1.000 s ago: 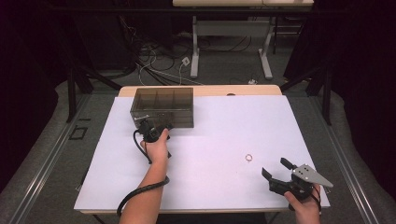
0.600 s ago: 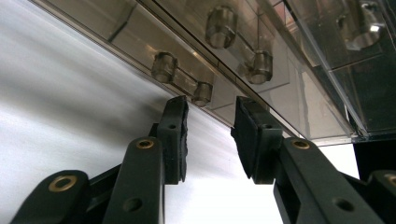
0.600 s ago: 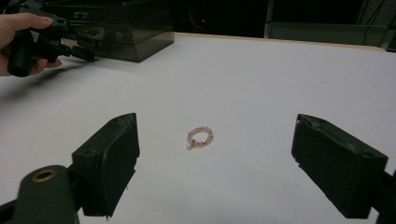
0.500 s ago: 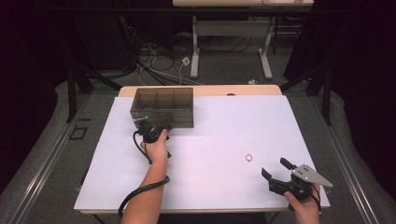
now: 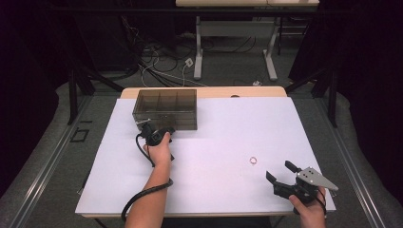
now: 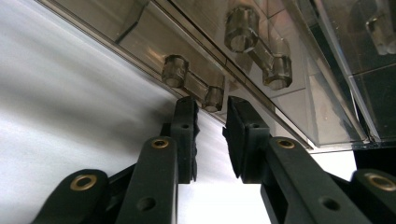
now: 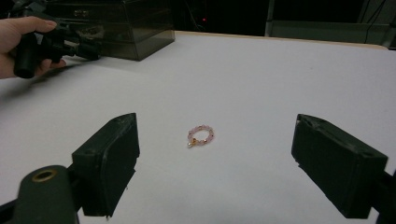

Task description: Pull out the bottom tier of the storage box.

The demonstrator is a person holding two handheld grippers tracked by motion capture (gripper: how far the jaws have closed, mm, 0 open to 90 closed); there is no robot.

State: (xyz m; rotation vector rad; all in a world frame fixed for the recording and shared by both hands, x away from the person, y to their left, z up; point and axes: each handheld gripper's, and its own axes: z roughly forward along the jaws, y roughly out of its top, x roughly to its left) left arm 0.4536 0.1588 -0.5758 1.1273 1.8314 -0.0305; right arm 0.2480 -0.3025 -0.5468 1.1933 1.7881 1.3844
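On the white table cover point(image 5: 209, 156), right of centre and toward the person's side, lies a small ring of pale pink beads point(image 5: 253, 160). From the right gripper view the bead ring point(image 7: 200, 135) reads as a closed loop of rounded, slightly translucent beads with one small gold-coloured piece at its near-left edge; it lies flat and touches nothing else.

Just short of it sits the right gripper point(image 5: 284, 175), held in the person's right hand point(image 5: 310, 211) at the table's near right corner. Its jaws are spread wide and empty, pointing toward the bead ring, which in the right gripper view appears between the two black pads and farther off.

Well apart, at the far left of the cover, stands a smoky, see-through plastic box point(image 5: 165, 108) divided into compartments. The left gripper point(image 5: 148, 129), held in the person's left hand point(image 5: 159, 147), has its tip right at the box's near wall. In the left gripper view its jaws stand close together with a narrow gap between them, gripping nothing, their tips just below a pair of clear plastic hinge-like knobs point(image 6: 192, 84) on the box's edge point(image 6: 261, 70). A black cable point(image 5: 142, 199) trails from that gripper along the forearm.
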